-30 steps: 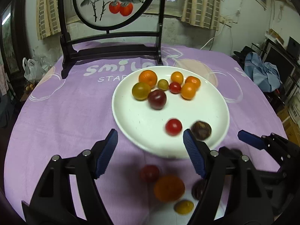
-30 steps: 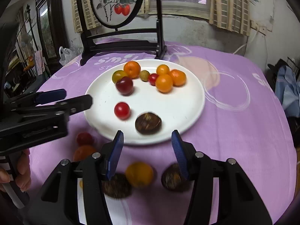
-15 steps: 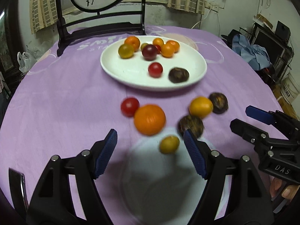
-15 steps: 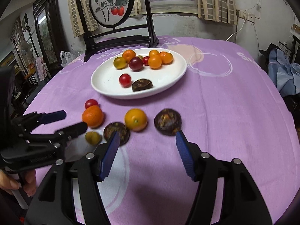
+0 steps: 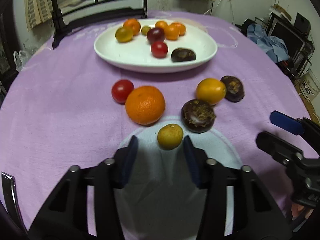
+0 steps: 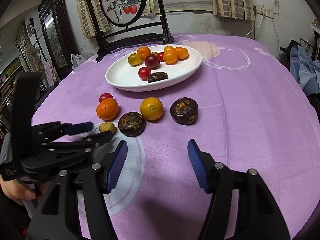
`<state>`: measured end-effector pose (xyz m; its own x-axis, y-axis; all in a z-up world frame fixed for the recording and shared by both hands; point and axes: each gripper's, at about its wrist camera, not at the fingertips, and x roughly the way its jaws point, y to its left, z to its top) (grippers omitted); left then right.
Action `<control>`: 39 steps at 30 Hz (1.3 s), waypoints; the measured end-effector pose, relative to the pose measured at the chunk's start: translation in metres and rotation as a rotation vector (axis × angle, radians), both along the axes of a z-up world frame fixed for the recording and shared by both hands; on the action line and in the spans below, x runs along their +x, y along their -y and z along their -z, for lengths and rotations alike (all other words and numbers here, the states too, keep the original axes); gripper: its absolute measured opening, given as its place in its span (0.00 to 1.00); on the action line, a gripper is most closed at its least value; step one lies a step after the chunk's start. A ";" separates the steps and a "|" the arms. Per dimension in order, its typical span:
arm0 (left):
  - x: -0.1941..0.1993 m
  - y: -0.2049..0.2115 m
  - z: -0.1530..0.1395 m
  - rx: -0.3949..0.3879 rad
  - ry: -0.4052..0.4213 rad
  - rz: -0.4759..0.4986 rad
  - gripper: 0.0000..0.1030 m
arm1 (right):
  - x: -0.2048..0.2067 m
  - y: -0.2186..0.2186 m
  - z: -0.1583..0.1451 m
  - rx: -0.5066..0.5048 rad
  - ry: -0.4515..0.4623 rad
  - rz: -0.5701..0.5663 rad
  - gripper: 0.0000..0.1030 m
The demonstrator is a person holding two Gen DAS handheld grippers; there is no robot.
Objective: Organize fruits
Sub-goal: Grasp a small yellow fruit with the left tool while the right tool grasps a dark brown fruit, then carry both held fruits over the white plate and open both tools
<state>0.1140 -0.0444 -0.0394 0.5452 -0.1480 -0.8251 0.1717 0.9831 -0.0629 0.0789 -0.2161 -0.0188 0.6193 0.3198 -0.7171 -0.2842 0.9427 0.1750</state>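
A white plate (image 5: 124, 60) (image 6: 120, 82) holds several small fruits. On the purple cloth in front of it lie a red tomato (image 5: 122, 91), a big orange (image 5: 145, 105), a small yellow-green fruit (image 5: 170, 136) (image 6: 107, 127), two dark brown fruits (image 5: 198, 115) (image 5: 233, 88) and a yellow-orange fruit (image 5: 211, 91). My left gripper (image 5: 161, 141) is open, its blue pads just behind the small yellow-green fruit, not closed on it. My right gripper (image 6: 157, 150) is open and empty, short of the dark fruit (image 6: 184, 111).
A black wooden stand with a round painted screen (image 6: 122, 2) is behind the plate. The table's right edge drops off toward blue clothes (image 5: 270, 44) and clutter. The right gripper shows at the right in the left wrist view (image 5: 280, 132).
Both grippers pulled back from the plate and dropped low over the loose fruits. My left gripper narrowed and came close behind the small yellow-green fruit.
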 end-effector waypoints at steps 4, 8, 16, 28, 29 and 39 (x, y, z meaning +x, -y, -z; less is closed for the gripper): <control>0.009 0.006 0.002 0.016 0.009 -0.007 0.44 | 0.000 0.001 0.001 -0.004 -0.004 -0.001 0.61; 0.011 0.007 0.002 0.022 0.023 -0.005 0.26 | 0.001 0.001 0.004 -0.006 -0.015 0.000 0.61; -0.012 -0.010 -0.016 0.010 0.077 0.014 0.25 | 0.006 -0.016 0.015 -0.051 -0.042 -0.031 0.61; -0.009 -0.059 -0.027 -0.063 0.103 -0.077 0.25 | 0.034 -0.074 0.027 -0.207 -0.069 -0.082 0.61; -0.008 -0.061 -0.028 -0.072 0.102 -0.085 0.25 | 0.038 -0.079 0.028 -0.209 -0.070 -0.084 0.61; -0.006 -0.070 -0.028 -0.089 0.104 -0.122 0.25 | 0.056 -0.092 0.028 -0.211 -0.053 -0.006 0.43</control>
<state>0.1084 0.0256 -0.0111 0.6450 -0.1452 -0.7503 0.0615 0.9885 -0.1384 0.1348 -0.1238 -0.0469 0.5779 0.1631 -0.7997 -0.2856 0.9583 -0.0109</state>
